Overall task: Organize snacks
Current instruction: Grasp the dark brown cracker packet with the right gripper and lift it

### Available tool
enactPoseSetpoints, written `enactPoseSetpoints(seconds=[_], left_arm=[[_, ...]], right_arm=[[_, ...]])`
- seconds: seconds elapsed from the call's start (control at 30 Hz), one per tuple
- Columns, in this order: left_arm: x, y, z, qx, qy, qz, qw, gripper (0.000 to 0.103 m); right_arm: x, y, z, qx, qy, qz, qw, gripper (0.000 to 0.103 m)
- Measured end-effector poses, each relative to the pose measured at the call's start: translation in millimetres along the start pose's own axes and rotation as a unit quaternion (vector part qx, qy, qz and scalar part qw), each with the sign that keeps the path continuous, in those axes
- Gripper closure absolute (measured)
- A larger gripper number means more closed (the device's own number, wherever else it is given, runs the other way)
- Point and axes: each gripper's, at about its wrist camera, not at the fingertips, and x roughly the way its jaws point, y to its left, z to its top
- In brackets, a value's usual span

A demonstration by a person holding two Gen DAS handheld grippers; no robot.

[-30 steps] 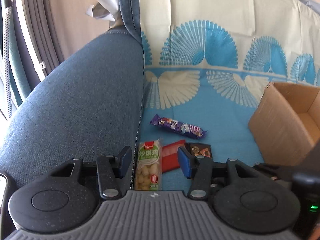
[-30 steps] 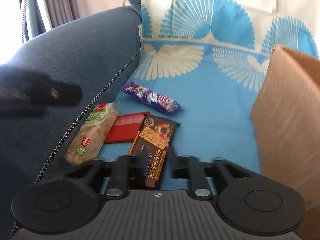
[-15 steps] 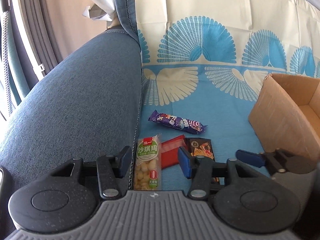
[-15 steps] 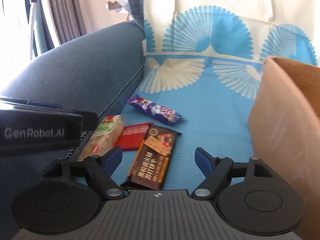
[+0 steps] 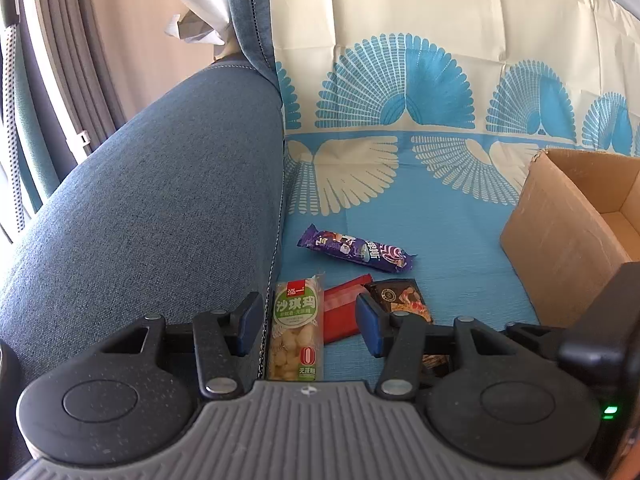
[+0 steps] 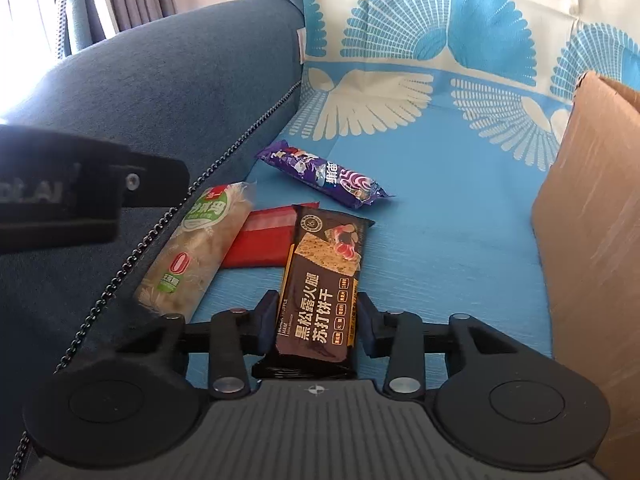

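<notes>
Two grippers low over the sofa cover: right gripper [image 6: 318,320] jaws clamped on the dark cracker pack [image 6: 322,280], left gripper [image 5: 306,322] jaws spread.

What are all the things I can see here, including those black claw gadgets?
Dark brown cracker pack: one, brown and black, on the blue seat cover, between the right gripper's jaws.
Red packet: one, red, flat on the cover, partly under the brown pack.
Green-label snack bag: one, clear with green label, against the sofa arm.
Purple snack bar: one, purple, lying alone further back.
Cardboard box: one, brown, open, to the right.
Seat cover: one, blue and cream fan pattern.
Sofa arm: one, blue-grey fabric, left.
Left gripper: one, black, jaws open around the green-label bag.
Right gripper: one, black, jaws closed on the brown pack.
</notes>
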Motion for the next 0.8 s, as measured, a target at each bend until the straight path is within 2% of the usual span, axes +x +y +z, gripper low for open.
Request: enactPoseSetpoints(seconds=[0.27,0.43,0.63,0.8], left_arm=[[3.8,-6.7,-1.6,0.019,0.006,0.006,0.9998,0.047],[13.0,-22.5,-10.3,0.061,0.021,0.023,0.9977,0.046],[35.2,-48.7,-28.6,0.146,0.053,0.071,0.9854,0.046],[53.4,-59.7,-37.9,0.185,0.071,0.117,0.9731,0.047]], right_arm=[[-49.5,-10.6,-7.1,0.002,-0.003,-0.025,1.0,0.063],[-97.1,-8.3,-38.6,-0.008,0.001,-0.017,1.0,0.063],[-136.4,2.7,-81.5,-0.027,0.013,0.007,1.0,0.063],[-137.6,23.6,-97.5,-0.083,0.023,0.014,0.996,0.063]])
